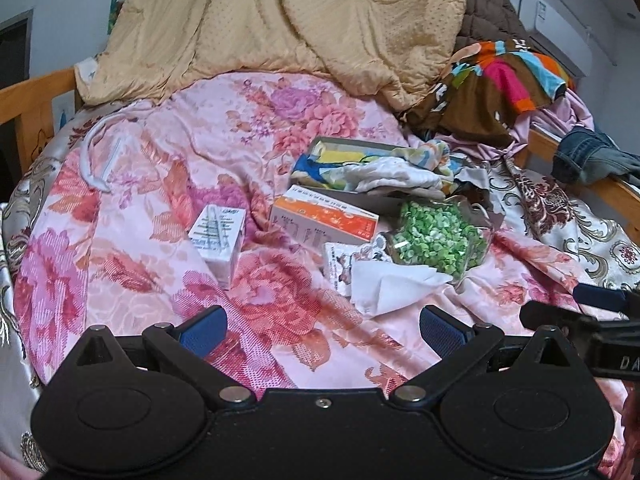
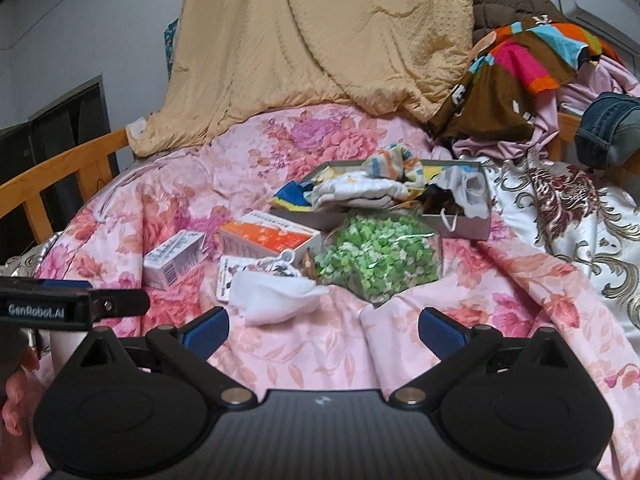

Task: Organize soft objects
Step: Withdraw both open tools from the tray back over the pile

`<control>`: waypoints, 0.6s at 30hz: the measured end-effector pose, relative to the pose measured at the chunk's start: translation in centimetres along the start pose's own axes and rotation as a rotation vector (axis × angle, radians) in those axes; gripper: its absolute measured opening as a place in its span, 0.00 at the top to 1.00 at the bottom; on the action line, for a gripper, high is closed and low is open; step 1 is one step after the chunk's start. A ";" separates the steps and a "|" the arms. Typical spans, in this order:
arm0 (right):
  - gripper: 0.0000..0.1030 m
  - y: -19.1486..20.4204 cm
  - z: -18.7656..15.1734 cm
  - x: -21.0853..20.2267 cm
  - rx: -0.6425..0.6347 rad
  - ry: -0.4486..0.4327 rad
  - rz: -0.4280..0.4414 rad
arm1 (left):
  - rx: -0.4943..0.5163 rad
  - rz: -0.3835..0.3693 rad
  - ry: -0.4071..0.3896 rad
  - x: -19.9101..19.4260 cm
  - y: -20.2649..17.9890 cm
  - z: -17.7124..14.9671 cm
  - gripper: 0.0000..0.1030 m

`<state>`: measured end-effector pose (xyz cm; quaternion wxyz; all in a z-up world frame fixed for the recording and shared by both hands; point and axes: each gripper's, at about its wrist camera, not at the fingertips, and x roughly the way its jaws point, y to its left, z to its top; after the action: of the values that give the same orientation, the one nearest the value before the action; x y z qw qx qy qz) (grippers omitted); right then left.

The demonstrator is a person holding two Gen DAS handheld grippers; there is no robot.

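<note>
1. Both grippers hang low over the near end of the bed: the left gripper and the right gripper each have their blue pads spread wide with nothing between them.
2. Soft cloths are heaped in a shallow grey box near the middle of the bed, some spilling over its near edge.
3. Just in front of the box lies a clear bag of green bits, and touching its near-left side a crumpled white tissue.
4. Left of the bag sit an orange carton and, apart from it, a small white carton.
5. Under the tissue is a flat printed packet; what it is I can't quite tell.
6. A pink floral quilt covers the bed; a tan quilt is piled at the far end, with a striped garment and jeans on the right.
</note>
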<state>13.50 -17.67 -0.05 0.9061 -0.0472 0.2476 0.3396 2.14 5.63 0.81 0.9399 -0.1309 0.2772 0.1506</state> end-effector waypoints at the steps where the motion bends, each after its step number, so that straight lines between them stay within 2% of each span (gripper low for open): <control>1: 0.00 0.1 0.0 0.1 -0.005 0.004 0.002 | -0.007 0.004 0.005 0.1 0.1 0.1 0.01; 10: 0.00 0.5 -0.9 1.8 -0.003 0.063 0.031 | -0.111 0.003 0.066 1.2 1.5 0.3 0.01; 18: 0.00 0.7 -1.5 3.6 -0.006 0.098 0.052 | -0.105 -0.004 0.090 2.7 1.7 1.2 0.01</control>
<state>14.76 -15.41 -3.05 0.8837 -0.0599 0.2918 0.3610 4.32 8.18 0.02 0.9186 -0.1870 0.3109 0.1570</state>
